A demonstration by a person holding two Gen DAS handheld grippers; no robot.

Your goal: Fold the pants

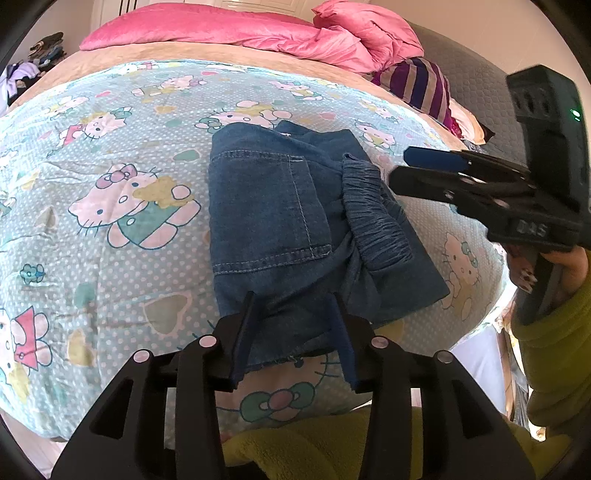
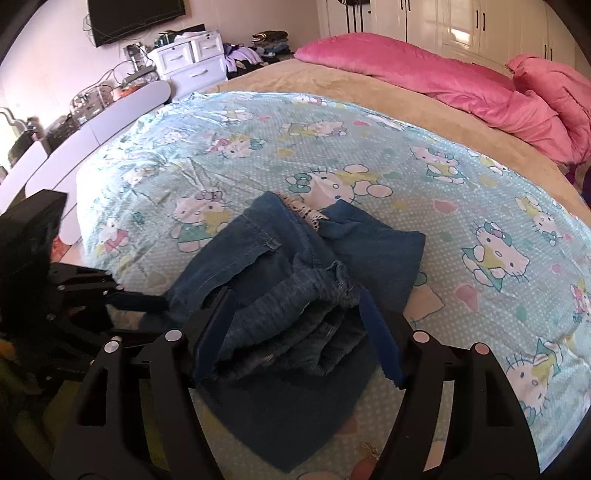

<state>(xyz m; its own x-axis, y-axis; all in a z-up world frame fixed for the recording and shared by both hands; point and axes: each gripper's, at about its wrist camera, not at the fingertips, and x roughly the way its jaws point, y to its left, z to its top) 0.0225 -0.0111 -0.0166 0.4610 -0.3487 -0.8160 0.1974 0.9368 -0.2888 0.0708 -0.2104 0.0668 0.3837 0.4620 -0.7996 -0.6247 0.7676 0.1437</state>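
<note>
The blue denim pants (image 1: 269, 210) lie folded into a small bundle on the light blue cartoon-cat bed sheet (image 1: 110, 147). A back pocket faces up and the gathered elastic waistband (image 1: 373, 218) lies on the right. My left gripper (image 1: 293, 332) is open, and the near frayed edge of the denim lies slack between its fingers. In the right wrist view my right gripper (image 2: 295, 328) is open wide, straddling the rumpled waistband part of the pants (image 2: 295, 258) without pinching it. From the left wrist view the right gripper (image 1: 399, 167) hovers just right of the waistband. The left gripper (image 2: 159, 306) shows at the bundle's left edge.
A pink duvet (image 1: 229, 29) and a striped cloth (image 1: 421, 85) lie at the far side of the bed. White drawers (image 2: 192, 59), a long white board (image 2: 92, 129) and clutter stand past the bed's left edge. A yellow-green sleeve (image 1: 550, 347) is at the right.
</note>
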